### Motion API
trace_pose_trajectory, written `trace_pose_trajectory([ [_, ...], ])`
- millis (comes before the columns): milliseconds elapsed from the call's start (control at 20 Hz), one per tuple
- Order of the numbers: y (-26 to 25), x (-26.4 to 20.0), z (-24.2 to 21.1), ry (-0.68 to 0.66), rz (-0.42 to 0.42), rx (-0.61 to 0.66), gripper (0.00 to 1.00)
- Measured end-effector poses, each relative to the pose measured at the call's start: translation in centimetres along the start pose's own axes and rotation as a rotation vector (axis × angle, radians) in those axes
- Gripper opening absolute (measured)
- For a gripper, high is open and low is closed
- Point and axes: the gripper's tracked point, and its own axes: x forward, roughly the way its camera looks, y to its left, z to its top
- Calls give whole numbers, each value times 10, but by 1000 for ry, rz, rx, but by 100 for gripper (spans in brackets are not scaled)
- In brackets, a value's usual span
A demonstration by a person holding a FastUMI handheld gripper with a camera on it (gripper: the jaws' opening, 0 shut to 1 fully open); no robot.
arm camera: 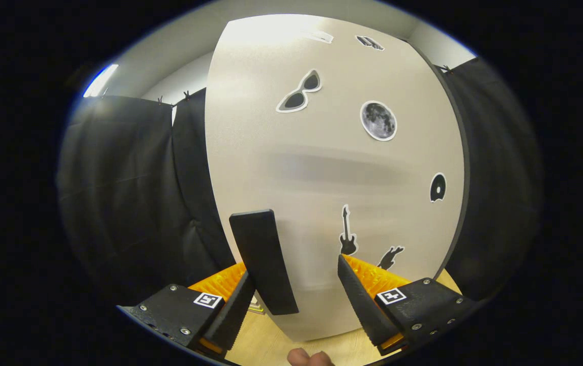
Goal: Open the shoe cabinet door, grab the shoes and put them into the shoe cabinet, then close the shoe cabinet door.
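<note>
The shoe cabinet door [332, 168] stands close ahead, a pale panel with stickers of sunglasses, a moon, a record and guitars. Its black bar handle [263, 259] sticks out low on the door and lies between my fingers, right beside the left one. My gripper [294, 269] is open; the right finger [357, 300] is well apart from the handle. I cannot tell whether the left finger touches it. The door's dark edge runs down its right side.
Black cloth walls hang on both sides of the cabinet. A light wooden surface [271, 345] lies under the door. A person's fingertip [308, 358] pokes in below the fingers.
</note>
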Motion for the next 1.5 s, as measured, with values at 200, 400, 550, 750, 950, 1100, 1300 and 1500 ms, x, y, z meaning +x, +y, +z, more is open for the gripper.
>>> trace_pose_trajectory([
  [200, 2, 20, 1, 6, 14, -18, 95],
  [400, 10, 25, 1, -8, -7, -111, 98],
  [550, 8, 29, 0, -20, -1, -113, 98],
  [750, 10, 28, -2, -24, 9, -112, 98],
  [950, 9, 29, -3, -25, 11, -112, 98],
  [1100, 11, 30, -5, -5, 20, -114, 98],
  [1300, 16, 20, 3, -4, 20, -131, 98],
  [1500, 25, -18, 11, -23, 7, -128, 98],
])
